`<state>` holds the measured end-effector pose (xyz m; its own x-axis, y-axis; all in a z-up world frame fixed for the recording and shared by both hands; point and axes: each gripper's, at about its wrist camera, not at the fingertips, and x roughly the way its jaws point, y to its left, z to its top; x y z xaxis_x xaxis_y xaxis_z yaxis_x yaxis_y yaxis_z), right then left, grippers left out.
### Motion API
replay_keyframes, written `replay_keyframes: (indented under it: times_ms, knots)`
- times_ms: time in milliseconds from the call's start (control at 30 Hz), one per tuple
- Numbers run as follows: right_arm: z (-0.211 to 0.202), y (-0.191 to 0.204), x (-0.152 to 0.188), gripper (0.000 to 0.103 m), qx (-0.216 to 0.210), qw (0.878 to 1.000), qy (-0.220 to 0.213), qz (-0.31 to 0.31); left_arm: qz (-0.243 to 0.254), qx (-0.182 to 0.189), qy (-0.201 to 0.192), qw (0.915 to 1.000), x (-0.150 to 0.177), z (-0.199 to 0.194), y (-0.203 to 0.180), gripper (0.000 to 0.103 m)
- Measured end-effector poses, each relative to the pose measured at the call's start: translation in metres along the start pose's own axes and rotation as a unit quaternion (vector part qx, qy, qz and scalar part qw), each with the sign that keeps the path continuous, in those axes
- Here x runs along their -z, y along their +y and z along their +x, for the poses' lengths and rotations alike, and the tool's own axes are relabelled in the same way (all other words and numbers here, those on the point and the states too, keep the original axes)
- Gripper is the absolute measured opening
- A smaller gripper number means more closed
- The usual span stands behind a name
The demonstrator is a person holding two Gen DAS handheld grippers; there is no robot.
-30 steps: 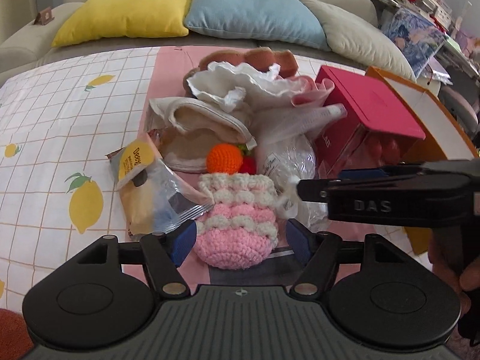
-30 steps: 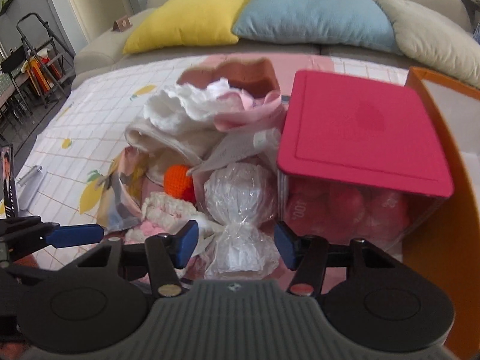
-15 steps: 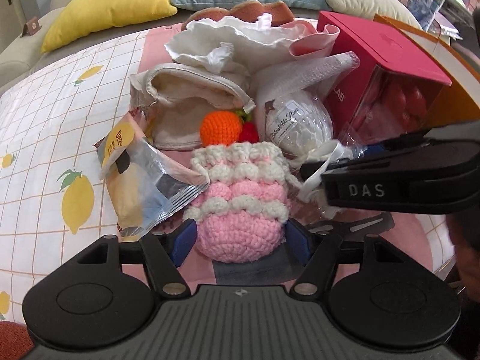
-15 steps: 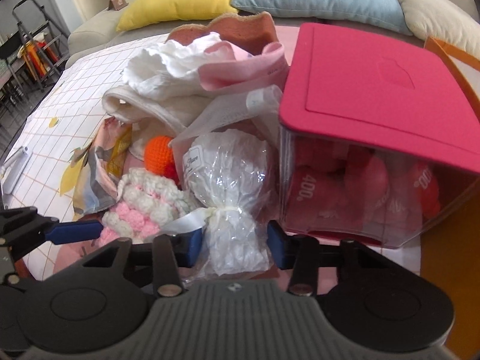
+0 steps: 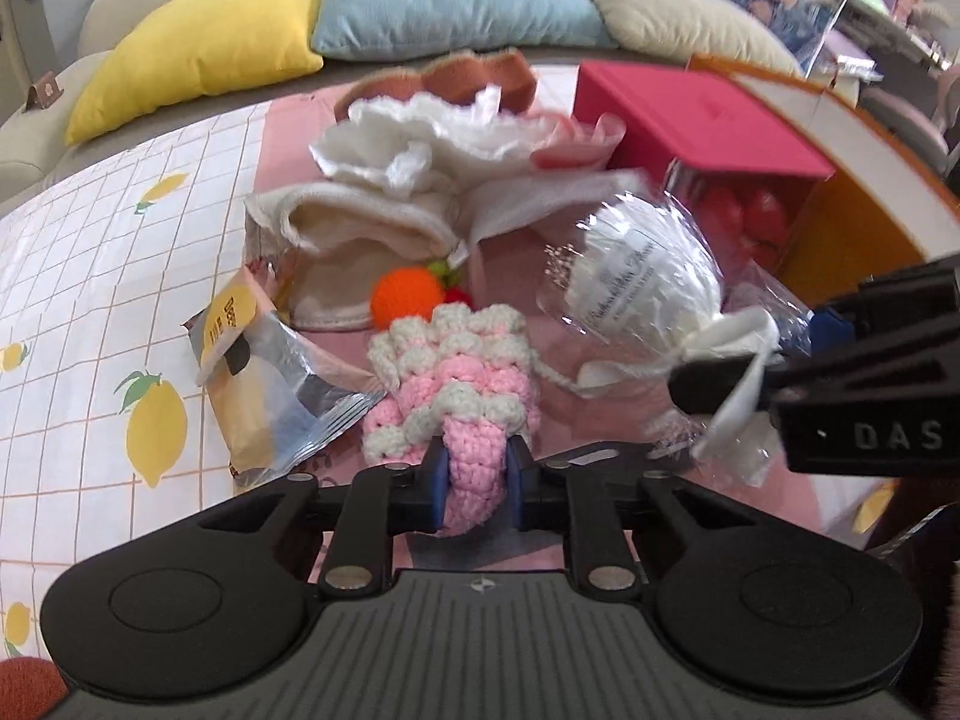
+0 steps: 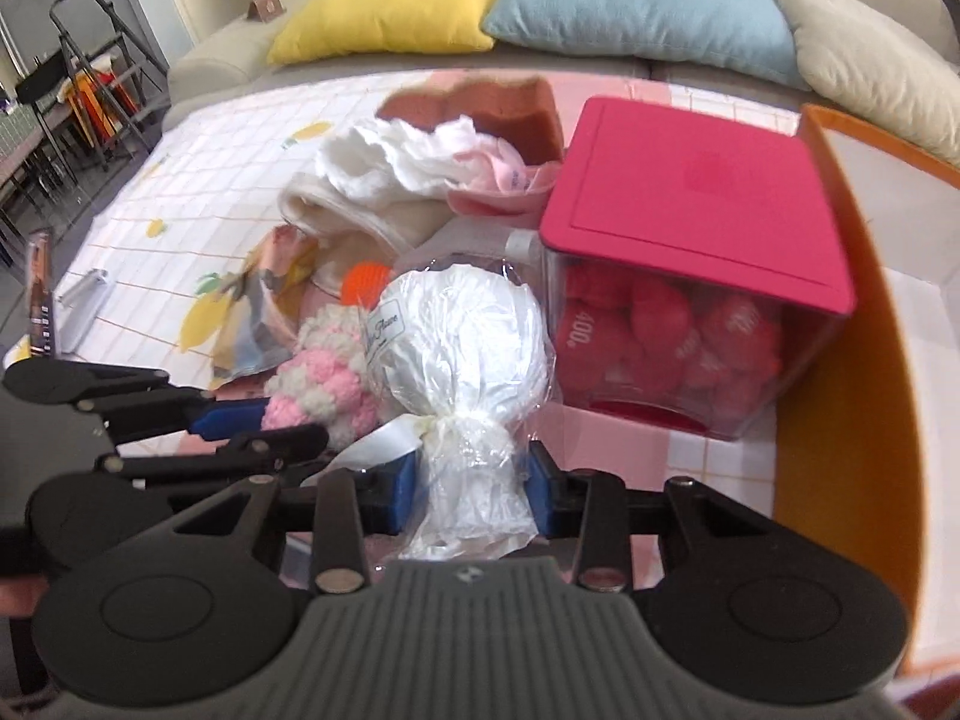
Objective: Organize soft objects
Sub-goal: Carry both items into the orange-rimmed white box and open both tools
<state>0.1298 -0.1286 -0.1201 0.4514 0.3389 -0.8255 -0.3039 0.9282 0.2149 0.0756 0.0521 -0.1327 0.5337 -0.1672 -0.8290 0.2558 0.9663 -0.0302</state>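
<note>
Both tongs have just bitten: my left gripper [image 5: 476, 476], closing, pinches the pink-and-white crochet pouch [image 5: 451, 384] on the pink mat, my right gripper [image 6: 472, 493] grasps the cellophane-wrapped white ball [image 6: 462, 336] beside it, so next I should lift both clear toward the orange box [image 6: 840, 360], I reckon.

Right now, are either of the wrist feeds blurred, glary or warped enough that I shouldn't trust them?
Left wrist view: motion blur on the cellophane-wrapped white ball and far cushions; the pink crochet pouch in the closing left gripper stays fairly sharp. Right wrist view: soft throughout, glare on the cellophane, pink-lidded box smeared. Both views: fisheye bends the edges.
</note>
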Motion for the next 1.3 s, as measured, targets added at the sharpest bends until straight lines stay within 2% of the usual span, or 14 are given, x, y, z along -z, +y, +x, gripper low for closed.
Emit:
replay_keyframes:
  times_ms: [267, 500, 600, 700, 767, 867, 933, 1000, 1100, 1167, 1300]
  knots:
    - [-0.056, -0.01, 0.015, 0.037, 0.0, 0.999, -0.047, 0.013, -0.048, 0.048, -0.049, 0.9965, -0.003, -0.056, -0.002, 0.02]
    - [-0.112, -0.041, 0.016, 0.037, 0.01, 0.992, -0.111, 0.061, -0.068, 0.096, -0.103, 0.9877, -0.039, -0.102, -0.028, 0.02]
    - [-0.134, -0.068, 0.016, 0.038, 0.024, 0.987, -0.122, 0.097, -0.053, 0.119, -0.11, 0.9853, -0.065, -0.112, -0.051, 0.02]
    - [-0.147, -0.103, 0.016, 0.038, 0.039, 0.982, -0.121, 0.138, -0.011, 0.143, -0.116, 0.9829, -0.091, -0.115, -0.083, 0.02]
    - [-0.149, -0.127, 0.015, 0.038, 0.043, 0.98, -0.106, 0.161, 0.03, 0.152, -0.113, 0.9814, -0.111, -0.11, -0.111, 0.02]
    - [-0.15, -0.166, 0.016, 0.039, 0.048, 0.976, -0.08, 0.195, 0.098, 0.15, -0.094, 0.9794, -0.136, -0.094, -0.155, 0.02]
    - [-0.147, -0.189, 0.016, 0.039, 0.055, 0.972, -0.064, 0.218, 0.131, 0.148, -0.059, 0.9786, -0.149, -0.076, -0.183, 0.02]
    - [-0.137, -0.207, 0.014, 0.039, 0.052, 0.97, -0.037, 0.234, 0.174, 0.14, -0.03, 0.9743, -0.158, -0.056, -0.212, 0.02]
    - [-0.117, -0.227, 0.01, 0.039, 0.041, 0.97, 0.001, 0.241, 0.242, 0.115, 0.016, 0.9633, -0.162, -0.027, -0.25, 0.021]
    - [-0.099, -0.234, 0.006, 0.039, 0.048, 0.971, 0.034, 0.23, 0.266, 0.108, 0.049, 0.9566, -0.162, -0.01, -0.265, 0.021]
    - [-0.073, -0.248, 0.009, 0.039, 0.032, 0.971, 0.085, 0.219, 0.281, 0.113, 0.103, 0.9474, -0.158, 0.019, -0.268, 0.022]
